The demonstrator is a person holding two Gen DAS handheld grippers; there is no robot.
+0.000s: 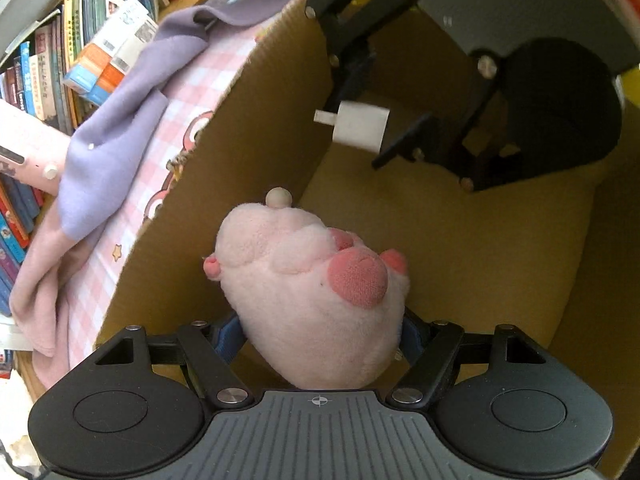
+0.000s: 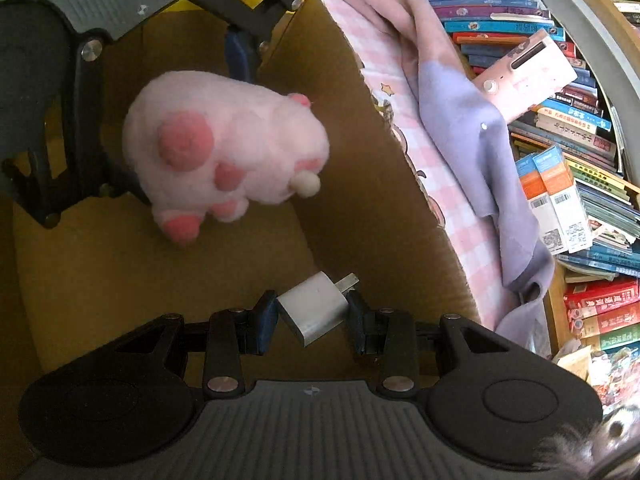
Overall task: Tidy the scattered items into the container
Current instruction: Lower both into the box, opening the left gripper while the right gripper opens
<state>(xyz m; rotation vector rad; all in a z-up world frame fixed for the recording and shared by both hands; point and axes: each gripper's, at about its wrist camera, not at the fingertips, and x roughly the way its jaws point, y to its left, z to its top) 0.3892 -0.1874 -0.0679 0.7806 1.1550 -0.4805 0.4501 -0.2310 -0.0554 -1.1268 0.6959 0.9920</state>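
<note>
The left tongs (image 1: 320, 334) squeeze a fluffy pink plush paw toy (image 1: 308, 288) inside the brown cardboard box (image 1: 256, 120). The right tongs (image 2: 313, 316) pinch a small white plug charger (image 2: 314, 308) there too.

Both views bend hard at the edges, classic fisheye: the books (image 1: 48, 64) curve along the left rim, and again on the right in the right wrist view. Light is soft and warm, no harsh glare. Inside the box (image 1: 460, 240) it dims to a mustard gloom, with dark shadow under the opposite gripper. The plush (image 2: 224, 140) is bright, slightly washed out and soft-edged there. The charger (image 1: 360, 128) gleams white, crisp enough. Corners fall to blur, and a fuzzy grey smear fills the lower right of the right wrist view.
</note>
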